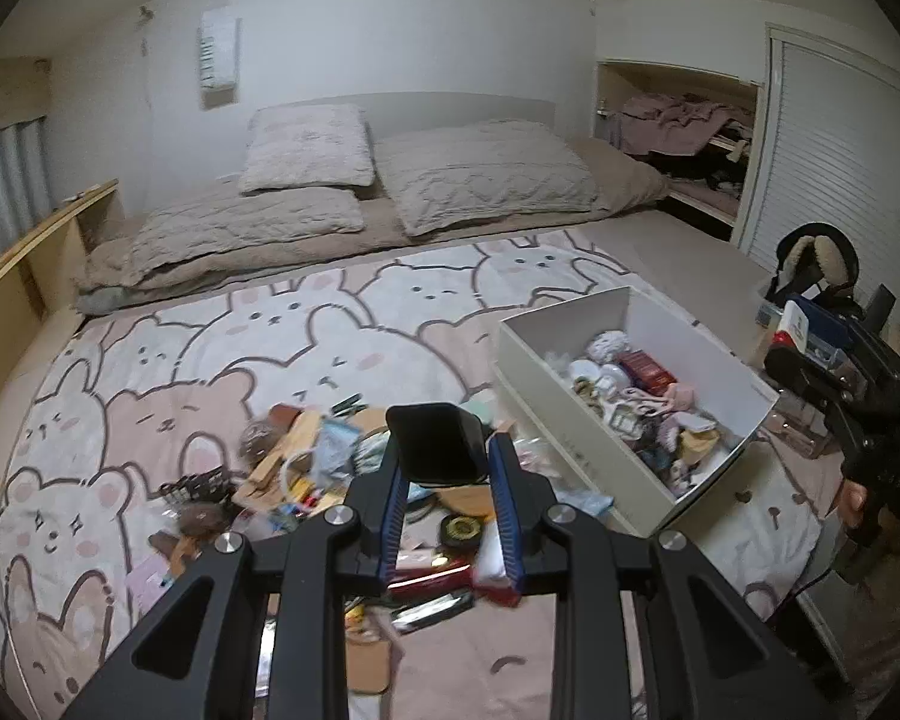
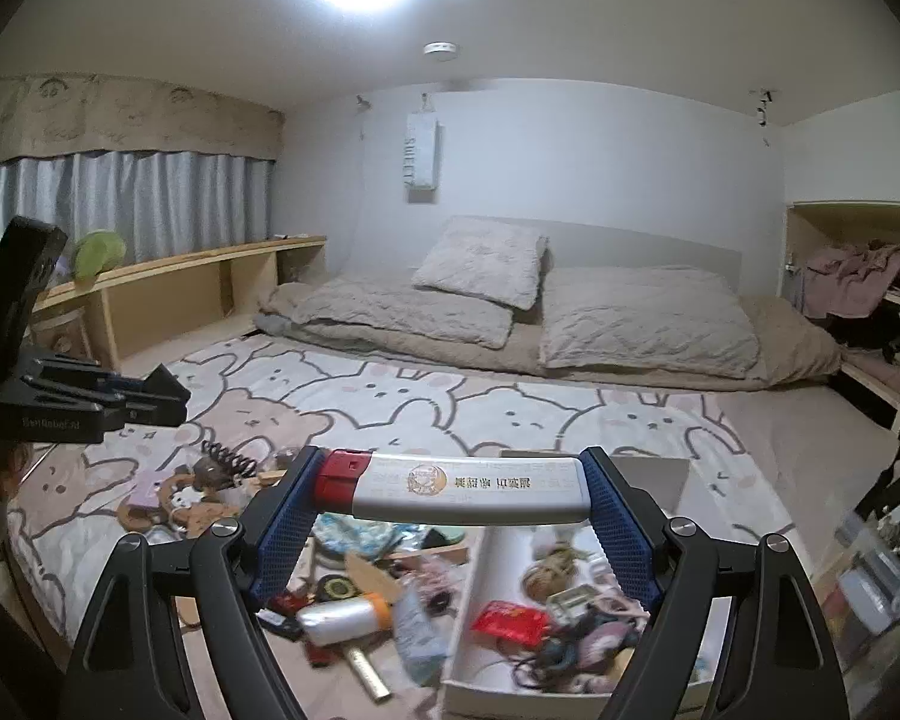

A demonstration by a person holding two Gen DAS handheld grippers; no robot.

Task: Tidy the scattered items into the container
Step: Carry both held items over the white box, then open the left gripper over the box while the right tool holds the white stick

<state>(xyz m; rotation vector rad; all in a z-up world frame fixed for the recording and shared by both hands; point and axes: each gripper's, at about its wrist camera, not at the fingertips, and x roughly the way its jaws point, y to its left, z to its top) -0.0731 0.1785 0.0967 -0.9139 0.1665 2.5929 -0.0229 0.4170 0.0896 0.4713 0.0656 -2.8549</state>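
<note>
My left gripper [image 1: 447, 450] is shut on a flat black rectangular object [image 1: 435, 441], held above a pile of scattered small items [image 1: 306, 468] on the bear-print blanket. The white open box [image 1: 576, 420], holding several small items, sits to its right. My right gripper [image 2: 450, 480] is shut on a silver tube with a red cap [image 2: 450, 489], held crosswise over the near end of the box [image 2: 468, 630]. The left gripper [image 2: 168, 402] also shows at the left of the right wrist view.
The bear-print blanket [image 1: 270, 324] covers the floor bedding, with pillows [image 1: 306, 147] behind. A wooden shelf [image 2: 198, 282] runs along the left wall. An open closet [image 1: 690, 138] and a bag with clutter [image 1: 822, 300] stand at the right. The right gripper's body [image 1: 870, 396] is at the right edge.
</note>
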